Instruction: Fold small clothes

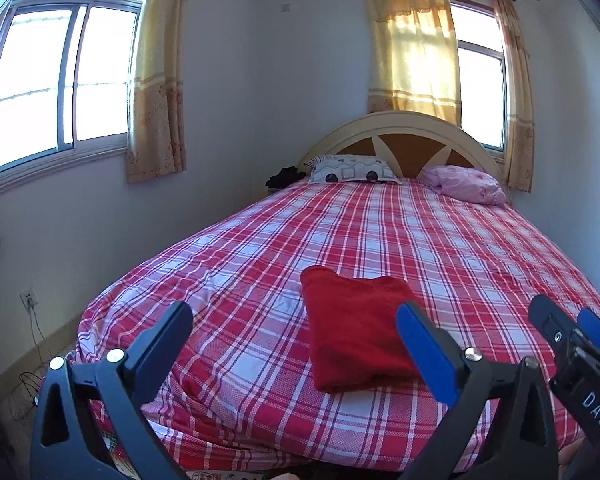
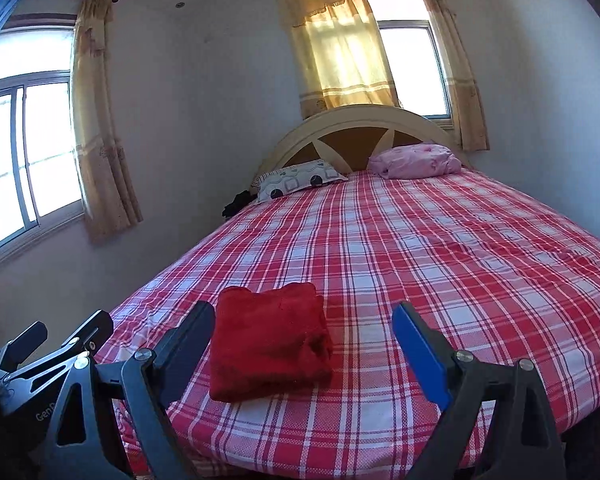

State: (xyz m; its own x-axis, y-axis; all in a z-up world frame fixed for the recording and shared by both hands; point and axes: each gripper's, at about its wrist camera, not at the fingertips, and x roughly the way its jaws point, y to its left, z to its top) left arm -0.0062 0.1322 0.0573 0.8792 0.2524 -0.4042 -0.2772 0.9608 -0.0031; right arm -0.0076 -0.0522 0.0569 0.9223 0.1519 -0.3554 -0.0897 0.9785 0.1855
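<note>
A red garment (image 1: 356, 328) lies folded into a neat rectangle near the foot of the bed (image 1: 440, 248), which has a red and white plaid sheet. My left gripper (image 1: 296, 316) is held above the bed's foot edge, open and empty, its right blue pad just in front of the garment's right side. In the right wrist view the same folded garment (image 2: 270, 342) lies flat between and beyond the wide-open fingers of my right gripper (image 2: 304, 320), which touch nothing. The right gripper also shows at the edge of the left wrist view (image 1: 572, 326).
At the head of the bed lie a patterned pillow (image 1: 350, 169) and a crumpled pink cloth (image 1: 466, 184) against the wooden headboard (image 1: 400, 136). A dark item (image 1: 285, 178) sits by the pillow. Curtained windows (image 1: 60, 80) line both walls. A socket with cable (image 1: 30, 300) is on the left wall.
</note>
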